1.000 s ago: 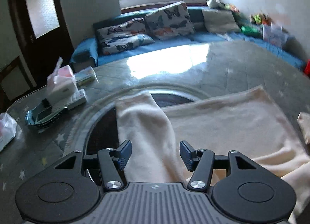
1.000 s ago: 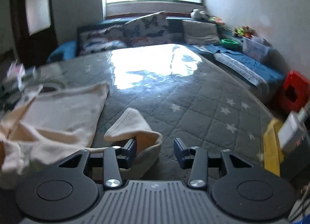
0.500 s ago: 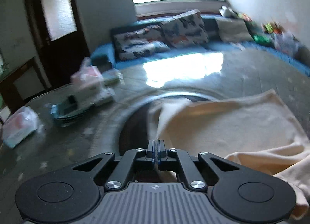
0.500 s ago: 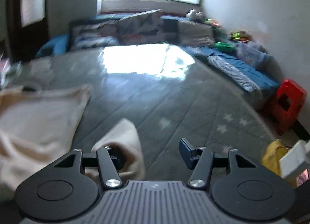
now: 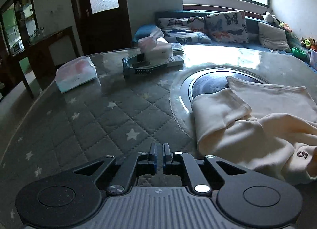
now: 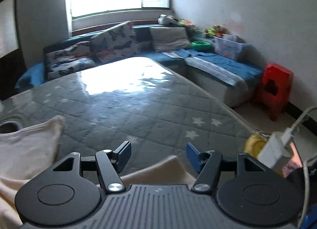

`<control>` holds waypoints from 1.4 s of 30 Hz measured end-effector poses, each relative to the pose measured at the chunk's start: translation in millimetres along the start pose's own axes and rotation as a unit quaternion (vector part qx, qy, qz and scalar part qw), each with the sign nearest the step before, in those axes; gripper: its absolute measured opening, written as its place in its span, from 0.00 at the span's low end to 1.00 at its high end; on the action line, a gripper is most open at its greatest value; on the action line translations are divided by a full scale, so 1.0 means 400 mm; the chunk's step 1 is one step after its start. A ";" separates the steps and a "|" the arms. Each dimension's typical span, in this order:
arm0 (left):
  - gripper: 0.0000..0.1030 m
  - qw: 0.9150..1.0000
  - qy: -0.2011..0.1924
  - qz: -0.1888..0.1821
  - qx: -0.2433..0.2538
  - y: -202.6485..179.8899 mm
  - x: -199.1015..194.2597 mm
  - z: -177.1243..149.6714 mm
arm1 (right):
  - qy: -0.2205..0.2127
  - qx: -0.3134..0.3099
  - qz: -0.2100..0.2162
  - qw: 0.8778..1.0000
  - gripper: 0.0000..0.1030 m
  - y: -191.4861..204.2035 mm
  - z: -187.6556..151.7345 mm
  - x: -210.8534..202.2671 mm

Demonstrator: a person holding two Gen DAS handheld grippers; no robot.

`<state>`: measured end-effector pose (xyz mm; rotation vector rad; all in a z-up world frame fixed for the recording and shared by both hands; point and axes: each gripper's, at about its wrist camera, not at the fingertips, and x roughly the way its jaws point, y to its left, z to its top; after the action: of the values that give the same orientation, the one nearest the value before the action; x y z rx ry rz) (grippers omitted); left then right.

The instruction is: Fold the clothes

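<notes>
One cream garment (image 5: 253,122) lies on the quilted table (image 5: 95,122), to the right of the left gripper (image 5: 159,154) and ahead of it, with one sleeve (image 5: 216,114) folded across the body. A cuff marked "5" sits at the far right of the fingers. The left gripper's two fingers are nearly together with only a thin gap, nothing between them; half a second ago they pinched the sleeve, which has since been let go and now rests folded over.

Beyond the fingers to the left are two tissue packs, one flat (image 5: 76,76) and one upright (image 5: 154,47).

The right gripper (image 6: 158,152) has its two fingers spread wide, as before, holding nothing. Cream cloth (image 6: 25,149) shows left of them, and a blurred cream piece, probably the other sleeve (image 6: 158,171), lies just beneath them.
</notes>
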<state>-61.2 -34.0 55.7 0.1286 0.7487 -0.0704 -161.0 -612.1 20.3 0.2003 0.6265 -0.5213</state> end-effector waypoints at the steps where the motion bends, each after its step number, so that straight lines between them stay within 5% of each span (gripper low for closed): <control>1: 0.17 1.000 -0.004 -0.001 0.005 -0.005 -0.004 0.001 | -0.002 -0.009 0.013 1.000 0.61 0.013 0.001 -0.009; 4: 0.53 0.999 -0.020 -0.001 0.027 -0.042 -0.009 0.010 | -0.002 -0.041 0.066 0.997 0.61 0.064 0.008 -0.030; 9: 0.53 0.997 -0.032 -0.014 0.072 -0.093 0.024 0.028 | 0.004 -0.112 0.172 0.979 0.61 0.177 0.006 -0.070; 16: 0.54 0.987 -0.036 -0.030 0.153 -0.164 0.087 0.040 | 0.036 -0.216 0.301 0.928 0.59 0.341 -0.025 -0.130; 21: 0.55 0.980 -0.032 -0.028 0.196 -0.181 0.125 0.027 | 0.054 -0.289 0.349 0.890 0.56 0.447 -0.073 -0.184; 26: 0.55 0.978 -0.033 -0.026 0.206 -0.175 0.146 0.020 | 0.072 -0.333 0.368 0.865 0.51 0.499 -0.121 -0.203; 28: 0.51 0.978 -0.035 -0.019 0.204 -0.172 0.151 0.023 | 0.076 -0.347 0.371 0.858 0.47 0.512 -0.138 -0.203; 33: 0.10 0.985 -0.037 -0.031 0.164 -0.151 0.153 0.040 | 0.072 -0.365 0.377 0.848 0.47 0.520 -0.148 -0.222; 42: 0.06 0.996 -0.047 -0.042 0.059 -0.087 0.113 0.044 | 0.065 -0.406 0.370 0.833 0.34 0.530 -0.197 -0.238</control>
<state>-20.0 -71.7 34.4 0.2063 0.6558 -0.1992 -155.7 -367.0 20.0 -0.3355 0.7922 0.5370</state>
